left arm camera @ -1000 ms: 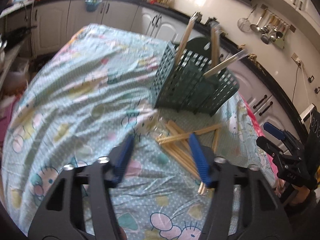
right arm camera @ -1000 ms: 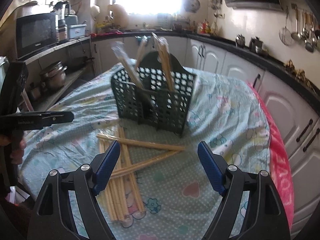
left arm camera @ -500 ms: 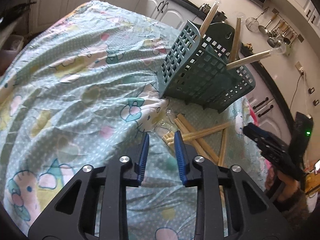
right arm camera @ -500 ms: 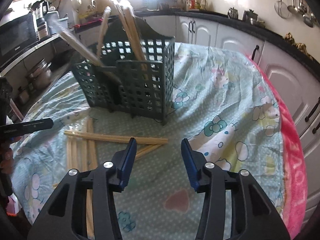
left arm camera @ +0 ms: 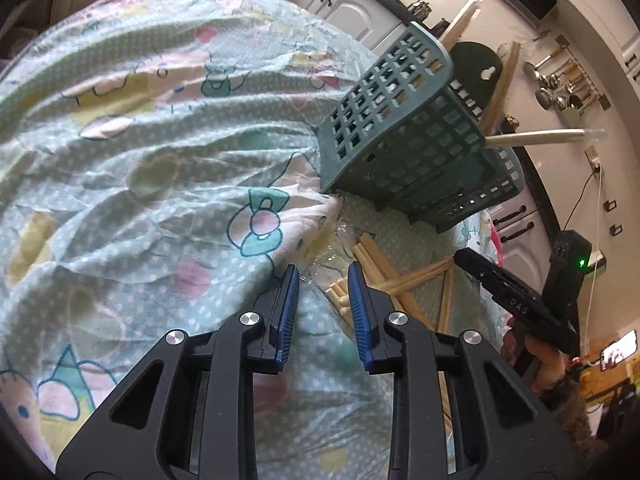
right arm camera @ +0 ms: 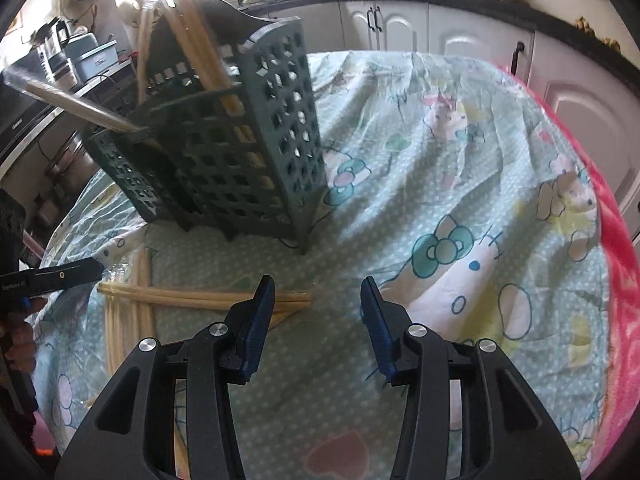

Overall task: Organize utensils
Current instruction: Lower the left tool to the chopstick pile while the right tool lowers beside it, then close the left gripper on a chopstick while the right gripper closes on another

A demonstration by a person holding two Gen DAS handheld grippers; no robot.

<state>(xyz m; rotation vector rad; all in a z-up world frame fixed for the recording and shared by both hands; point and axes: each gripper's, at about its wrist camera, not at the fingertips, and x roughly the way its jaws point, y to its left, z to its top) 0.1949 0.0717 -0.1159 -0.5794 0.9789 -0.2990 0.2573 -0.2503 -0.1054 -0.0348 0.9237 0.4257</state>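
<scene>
A dark green perforated utensil caddy (left arm camera: 404,136) stands on the patterned cloth, with several wrapped wooden chopsticks (left arm camera: 536,136) sticking out of it; it also shows in the right wrist view (right arm camera: 240,148). More chopsticks (left arm camera: 376,264) lie loose on the cloth in front of it, crossed over each other (right arm camera: 192,296). My left gripper (left arm camera: 320,276) is open a narrow gap, empty, just above the near ends of the loose chopsticks. My right gripper (right arm camera: 316,292) is open and empty, low over the cloth right of the pile's end. The right gripper also shows in the left view (left arm camera: 516,304).
The table is covered by a wrinkled teal cartoon cloth (left arm camera: 140,160) with a pink edge (right arm camera: 616,240). White kitchen cabinets (right arm camera: 460,32) and a dark counter ring the table. Hanging ladles (left arm camera: 560,88) are on the wall.
Both grippers moved down and forward toward the loose chopsticks and the caddy. Both jaws narrowed from wide open a second ago; the left stays at a narrow gap.
</scene>
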